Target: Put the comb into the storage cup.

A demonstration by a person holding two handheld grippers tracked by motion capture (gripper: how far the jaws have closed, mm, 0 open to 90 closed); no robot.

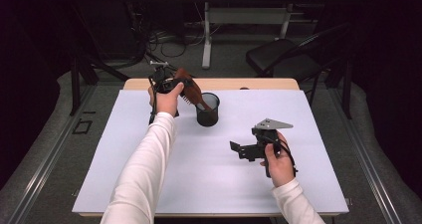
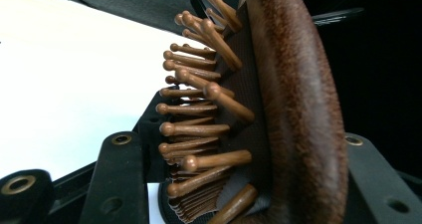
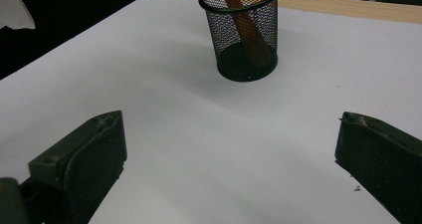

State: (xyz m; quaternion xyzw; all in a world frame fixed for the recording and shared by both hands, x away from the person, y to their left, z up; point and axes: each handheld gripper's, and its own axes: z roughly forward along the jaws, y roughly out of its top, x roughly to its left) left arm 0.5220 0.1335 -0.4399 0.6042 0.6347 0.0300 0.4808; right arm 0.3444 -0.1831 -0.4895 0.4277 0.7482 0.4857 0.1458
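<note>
My left gripper (image 1: 175,86) clamped on hairbrush (image 1: 190,88), over far left part of desk (image 1: 149,149). Hairbrush brown, wooden, back rounded and dark; rows of round-tipped wooden pins on dark cushion pad. Handle slants down into black mesh cup (image 1: 207,109), tip at cup bottom. My right gripper (image 1: 242,149) above desk nearer me, jaws wide apart, holding nothing. Count: one hairbrush, one mesh cup, two grippers.

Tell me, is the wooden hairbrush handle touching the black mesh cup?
Touching. In the right gripper view the hairbrush handle stands inside the mesh cup, leaning across it with its end down on the cup's floor.
</note>
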